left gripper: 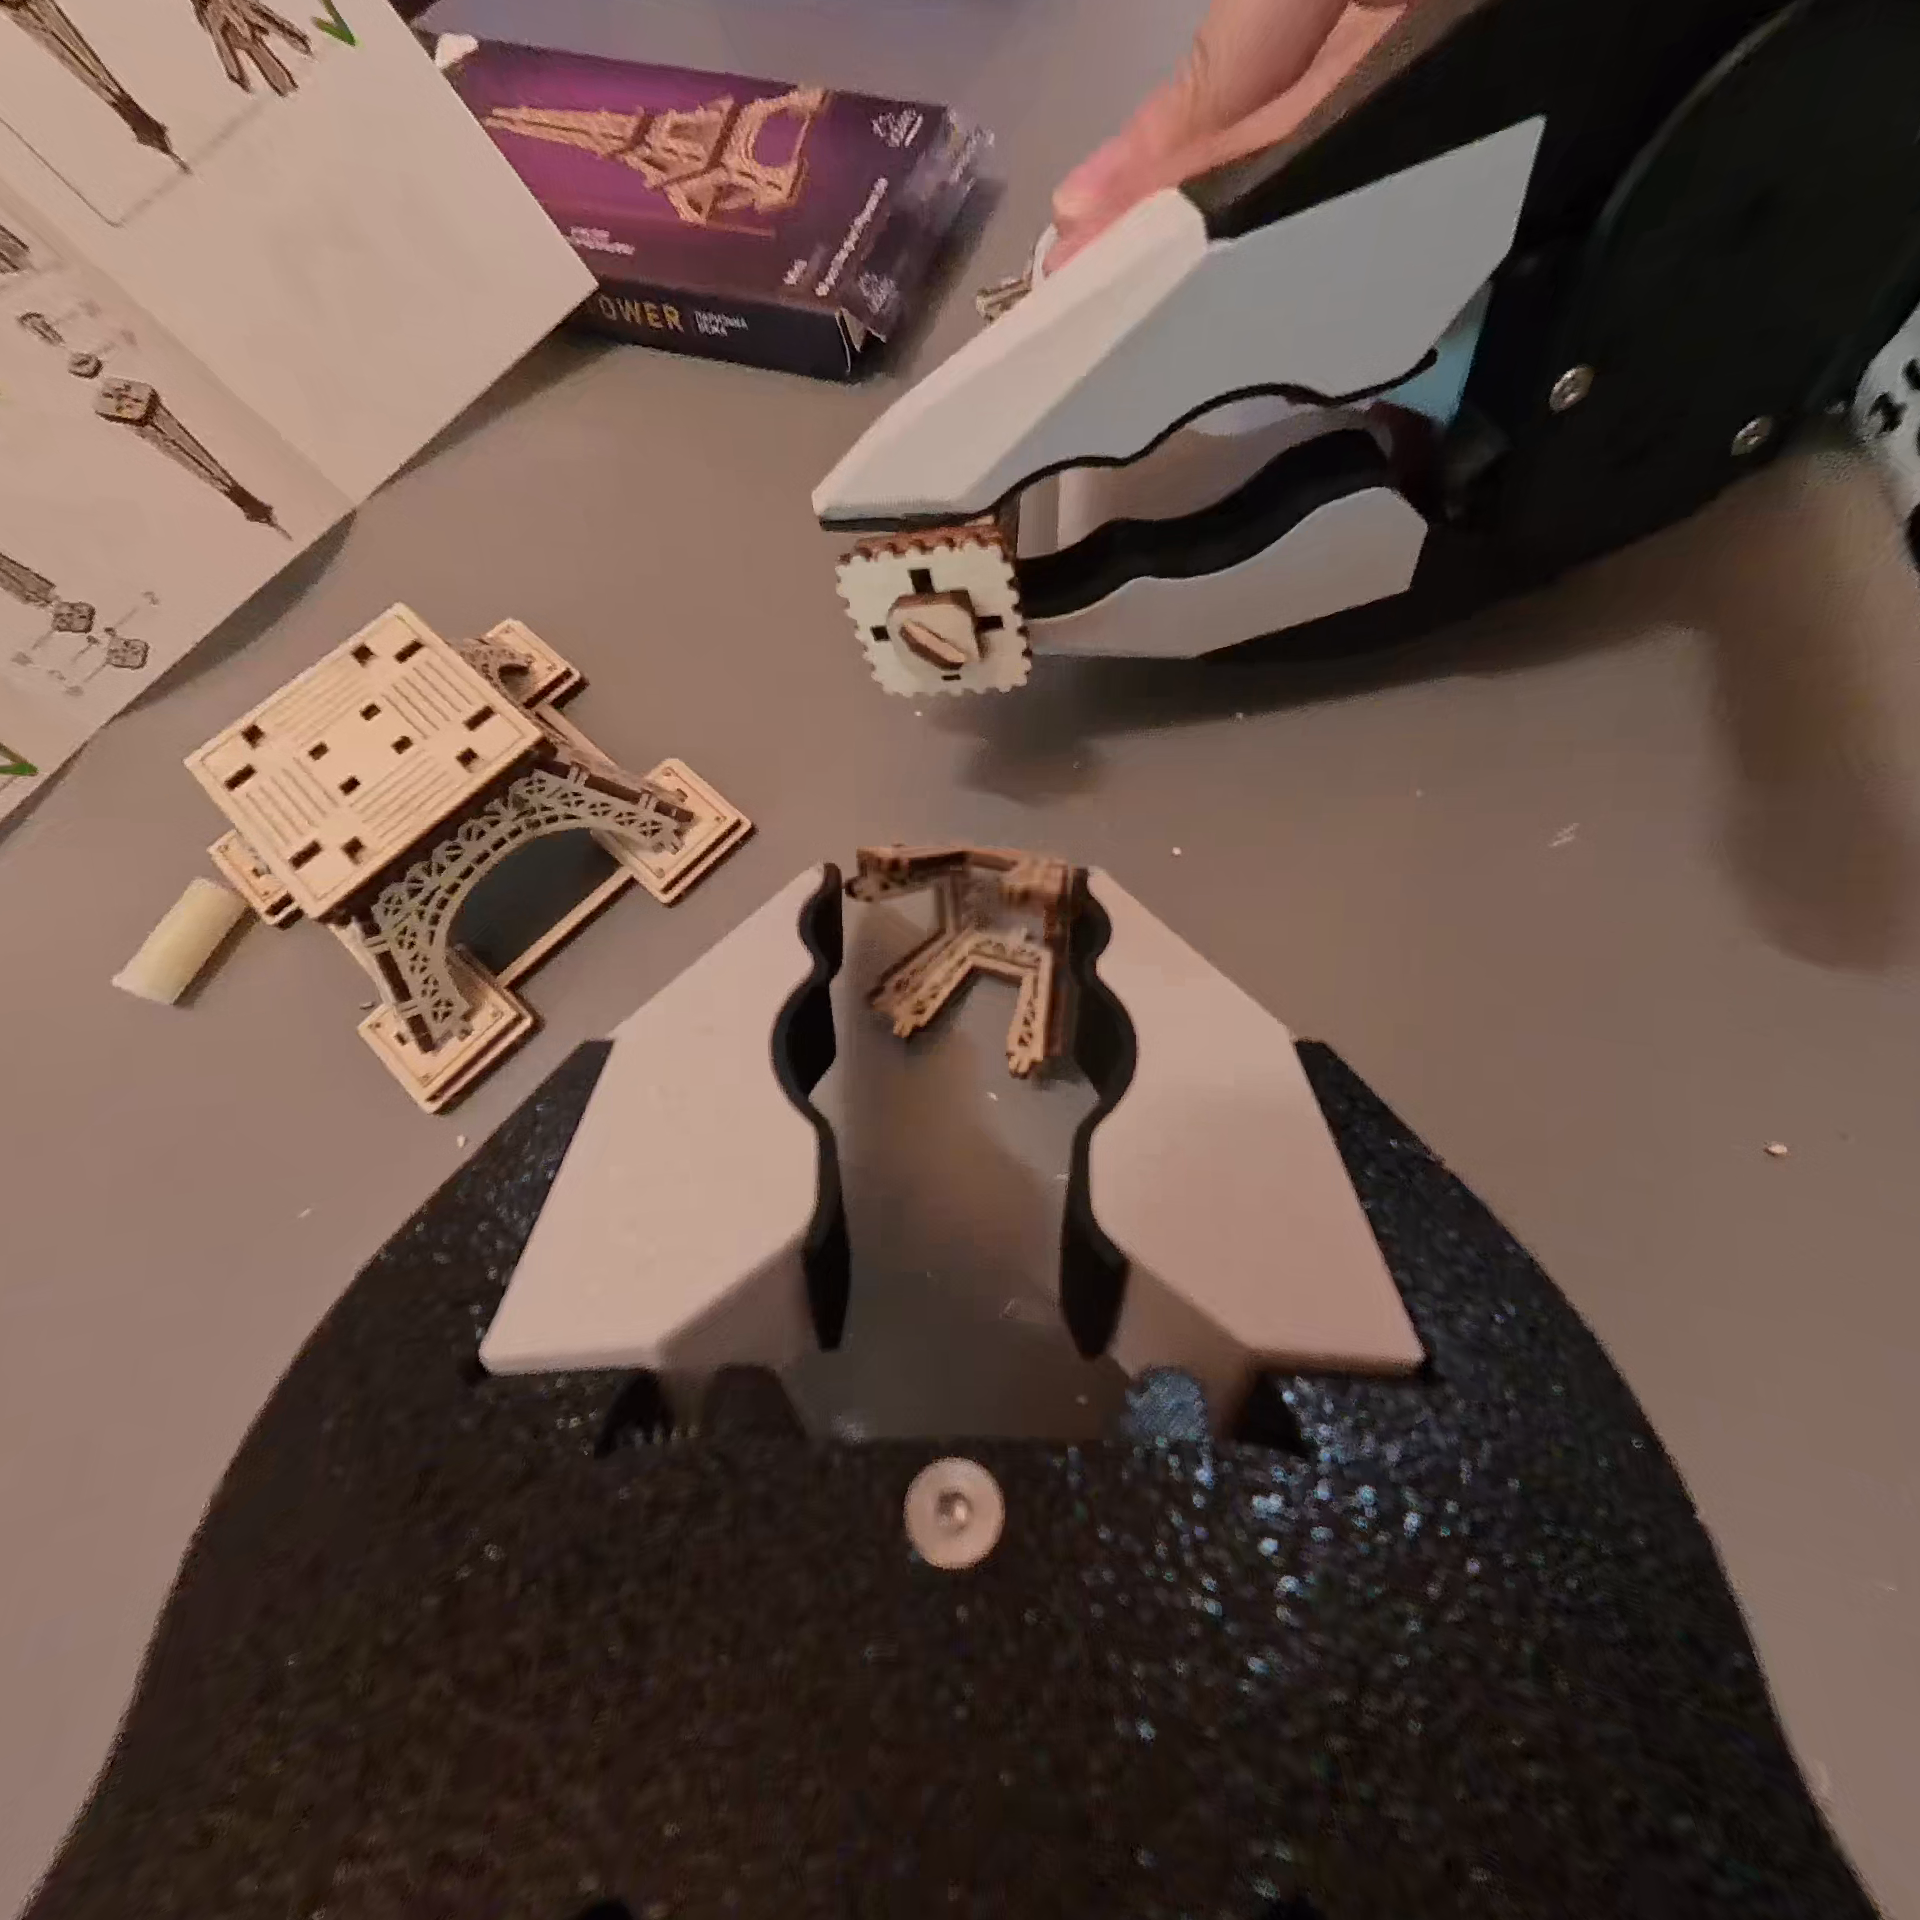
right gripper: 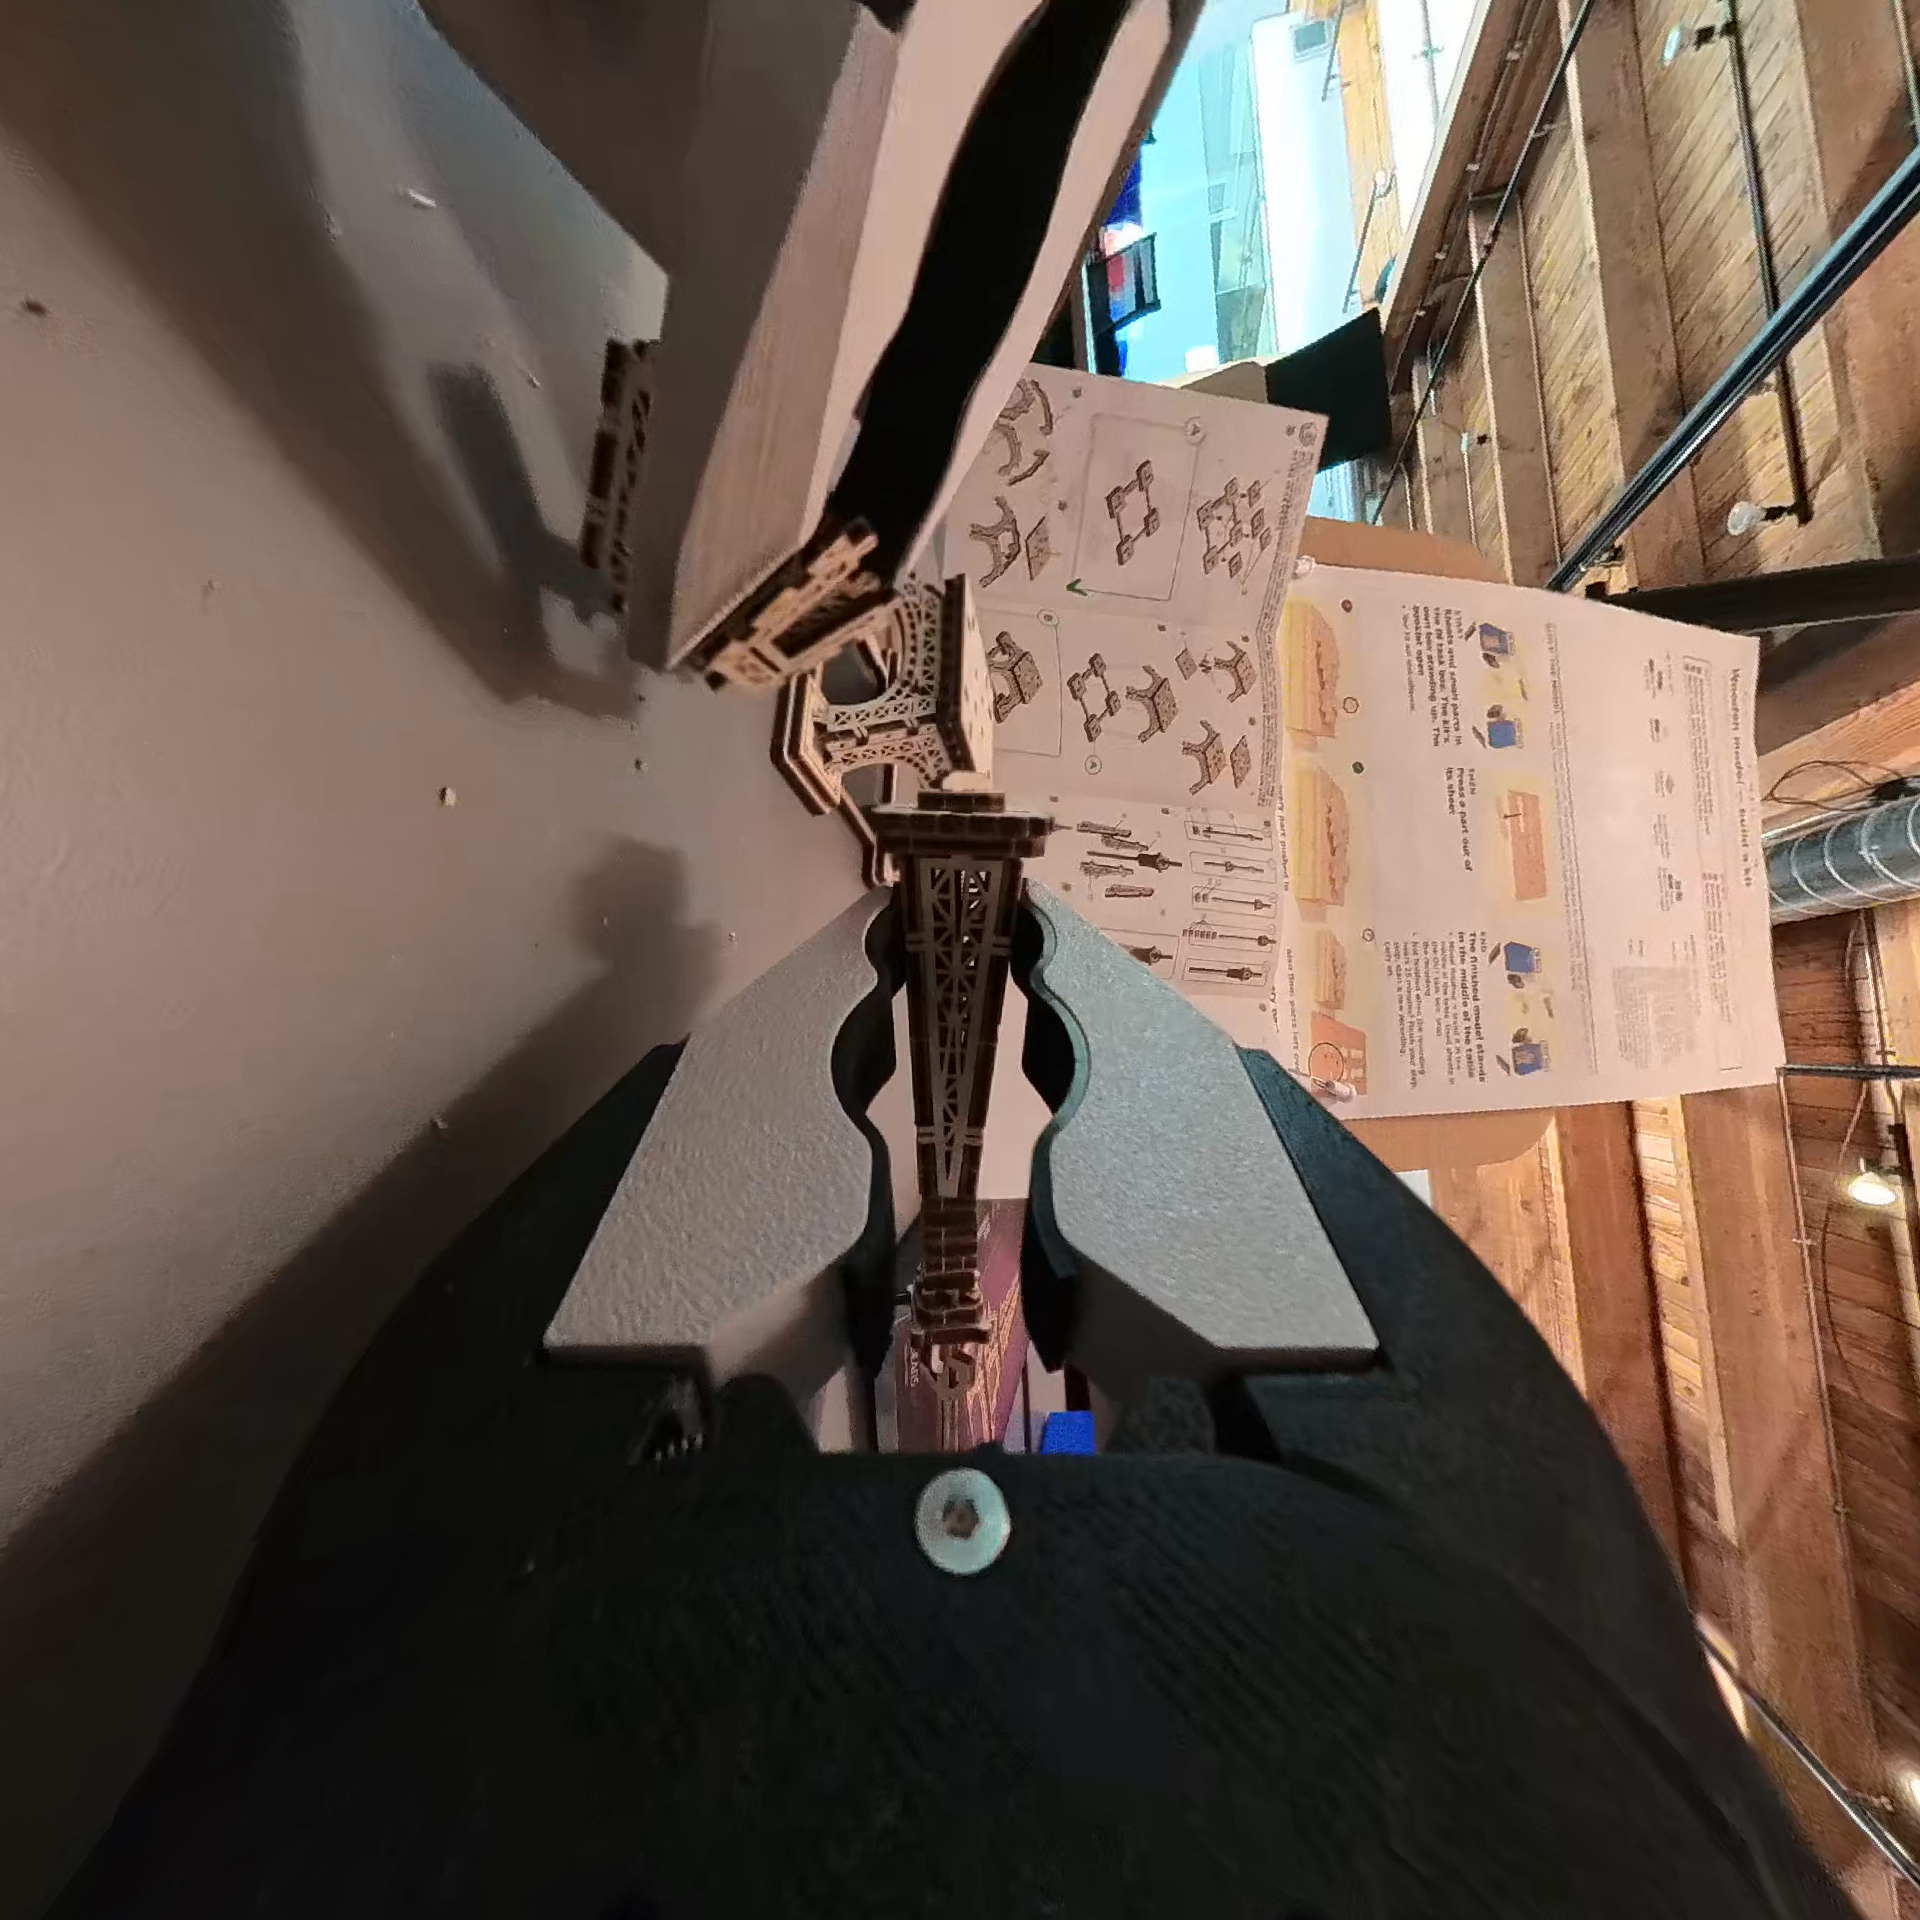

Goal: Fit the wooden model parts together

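The left gripper (left gripper: 961,894) is clamped across a small lattice-legged wooden mid-section (left gripper: 971,940) of the tower model, held right at its tips with the splayed legs hanging back between the fingers. Ahead of it and a little to its right, the right gripper (left gripper: 1023,566) pinches the tall tapering wooden spire section (right gripper: 951,997), whose square scalloped end plate with a round peg (left gripper: 932,623) faces the left gripper. The two held parts are near one another but apart, both lifted off the grey table (left gripper: 1351,935).

What worries me is the grip. The mid-section sits only at the very fingertips, so any push along the peg could make it pivot or pop out. The lattice legs look thin; squeezing harder to stop that could snap one. The spire is long and held along its sides, so a slightly skewed approach would lever it round in the jaws instead of seating the peg.

Forward and to the left of the left gripper stands the arched wooden tower base with a slotted square deck (left gripper: 416,831), with a short pale cylinder (left gripper: 177,940) beside it. A dropped part could knock into either. The printed instruction sheets (left gripper: 208,312) and the purple kit box (left gripper: 748,197) lie further ahead.
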